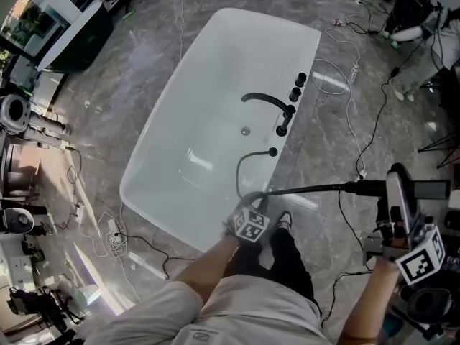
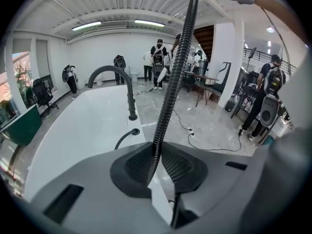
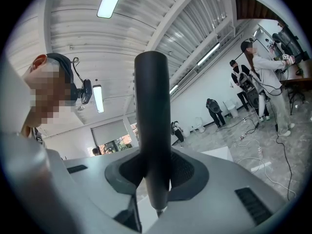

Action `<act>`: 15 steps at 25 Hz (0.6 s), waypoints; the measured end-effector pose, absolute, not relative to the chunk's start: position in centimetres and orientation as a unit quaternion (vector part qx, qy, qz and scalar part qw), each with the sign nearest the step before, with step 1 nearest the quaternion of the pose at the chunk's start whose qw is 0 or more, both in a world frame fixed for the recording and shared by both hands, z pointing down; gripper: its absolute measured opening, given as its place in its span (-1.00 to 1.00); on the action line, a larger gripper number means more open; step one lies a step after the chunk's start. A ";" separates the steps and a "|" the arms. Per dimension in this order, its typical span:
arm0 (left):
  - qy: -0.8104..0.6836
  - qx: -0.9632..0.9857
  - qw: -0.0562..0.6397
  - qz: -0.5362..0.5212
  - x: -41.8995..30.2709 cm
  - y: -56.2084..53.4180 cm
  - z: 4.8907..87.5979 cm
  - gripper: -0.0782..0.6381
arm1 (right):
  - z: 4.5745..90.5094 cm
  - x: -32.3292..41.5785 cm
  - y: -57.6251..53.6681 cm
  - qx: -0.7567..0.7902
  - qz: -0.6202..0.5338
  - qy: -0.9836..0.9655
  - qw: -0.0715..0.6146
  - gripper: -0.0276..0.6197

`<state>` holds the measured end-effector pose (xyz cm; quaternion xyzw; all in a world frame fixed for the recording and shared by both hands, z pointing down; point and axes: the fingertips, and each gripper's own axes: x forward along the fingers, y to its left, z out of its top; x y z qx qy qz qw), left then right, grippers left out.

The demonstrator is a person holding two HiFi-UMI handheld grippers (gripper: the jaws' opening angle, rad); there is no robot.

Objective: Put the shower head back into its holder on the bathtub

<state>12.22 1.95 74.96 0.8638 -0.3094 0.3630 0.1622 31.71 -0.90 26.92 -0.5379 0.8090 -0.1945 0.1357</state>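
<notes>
**Both grips loaded, shower head held clear of the tub**

My right gripper (image 3: 153,174) is closed on the slim black stick-shaped shower head (image 3: 152,121). Its two dark pads press on either side of the round shaft, and the shaft stands upright between them. In the head view this hand is at the far right, over the grey marble floor (image 1: 144,63) and well apart from the tub's rim.

My left gripper (image 2: 157,168) is clamped on the ribbed grey metal hose (image 2: 168,96). The hose runs straight through the narrow slot between the pads and rises away towards the top of the left gripper view. From above, this hand sits just at the near end of the white oval bathtub (image 1: 172,142), in front of my knees. The hose stretches nearly level between my two hands. Beyond the left grip it curls in a loop over the tub's edge and ends at a small black fitting on the rim.

The curved black faucet (image 1: 266,100) arches over the basin from that same rim, with round black knobs (image 1: 297,85) in a row beside it. I cannot tell which of these fittings is the holder. Loose cables trail across the floor, and several people stand in the room beyond.
</notes>
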 end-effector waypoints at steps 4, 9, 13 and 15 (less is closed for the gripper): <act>-0.322 0.860 0.177 0.355 11.6 1.7 74.8 -0.63 | 27.4 32.5 -0.6 -0.547 -0.195 0.804 0.131 -0.57; -0.339 0.856 0.187 0.344 10.7 0.8 74.0 -0.64 | 28.1 33.7 -0.7 -0.563 -0.189 0.796 0.118 -0.57; -0.351 0.864 0.180 0.314 10.0 -0.4 70.9 -0.64 | 29.3 34.7 -0.8 -0.580 -0.187 0.786 0.104 -0.57; -0.355 0.869 0.176 0.296 9.7 -0.8 69.2 -0.64 | 29.8 35.1 -0.9 -0.587 -0.185 0.782 0.098 -0.57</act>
